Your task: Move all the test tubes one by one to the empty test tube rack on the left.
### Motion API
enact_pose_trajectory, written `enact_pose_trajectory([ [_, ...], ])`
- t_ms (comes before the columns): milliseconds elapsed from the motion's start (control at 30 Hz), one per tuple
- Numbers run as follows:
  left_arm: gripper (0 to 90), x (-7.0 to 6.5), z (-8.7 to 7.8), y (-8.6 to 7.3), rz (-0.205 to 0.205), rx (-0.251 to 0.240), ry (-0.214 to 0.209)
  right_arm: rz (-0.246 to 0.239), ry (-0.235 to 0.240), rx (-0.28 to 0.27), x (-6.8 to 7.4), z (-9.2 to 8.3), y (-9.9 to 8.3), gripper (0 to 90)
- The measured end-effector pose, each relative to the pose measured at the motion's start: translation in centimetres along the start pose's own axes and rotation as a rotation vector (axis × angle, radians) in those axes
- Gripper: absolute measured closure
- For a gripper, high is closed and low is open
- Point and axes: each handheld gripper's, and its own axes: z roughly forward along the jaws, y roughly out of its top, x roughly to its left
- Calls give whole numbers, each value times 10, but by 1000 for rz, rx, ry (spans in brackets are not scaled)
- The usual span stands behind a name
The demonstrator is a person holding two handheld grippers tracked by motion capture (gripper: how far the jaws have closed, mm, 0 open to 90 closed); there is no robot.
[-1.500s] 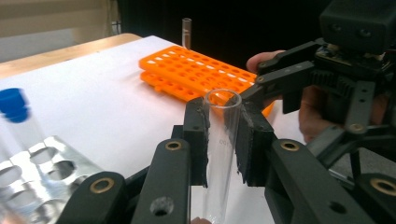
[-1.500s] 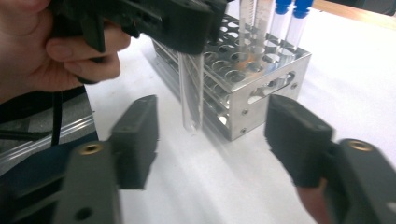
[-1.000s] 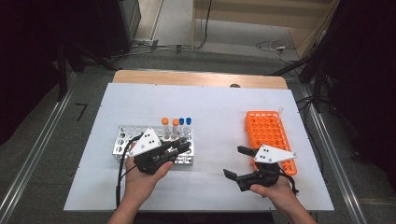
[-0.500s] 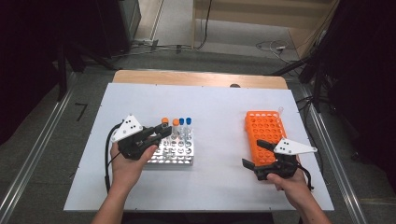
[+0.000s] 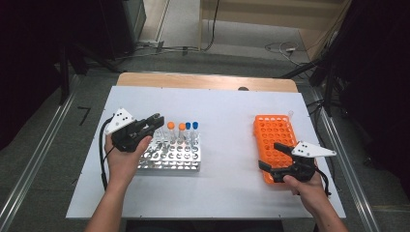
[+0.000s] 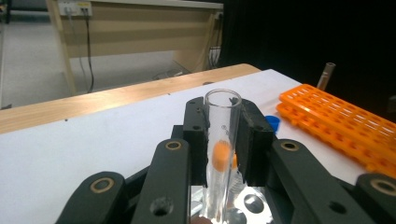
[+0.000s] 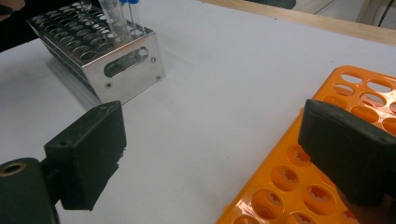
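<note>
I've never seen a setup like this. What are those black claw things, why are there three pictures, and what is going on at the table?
No robot here: a person holds a hand-held gripper in each hand, a black two-jaw clamp carrying its own camera. One picture comes from a camera above the table; the other two look along each clamp's jaws.

On the white table stand a metal rack with a few capped tubes, orange and blue, and an orange rack with one uncapped tube at its far corner.

The left hand-held gripper is shut on a clear glass tube, open at the top, held upright above the metal rack. The right hand-held gripper is open and holds nothing, beside the orange rack's near end.
</note>
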Motion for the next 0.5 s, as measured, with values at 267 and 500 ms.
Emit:
enact_pose_trajectory([
  [267,771,4,16,-5,-16,26,43,7,-6,-1,-1,-1,-1,61],
  [500,769,6,24,-12,-34,102,50,7,-11,1,-2,-2,-1,61],
])
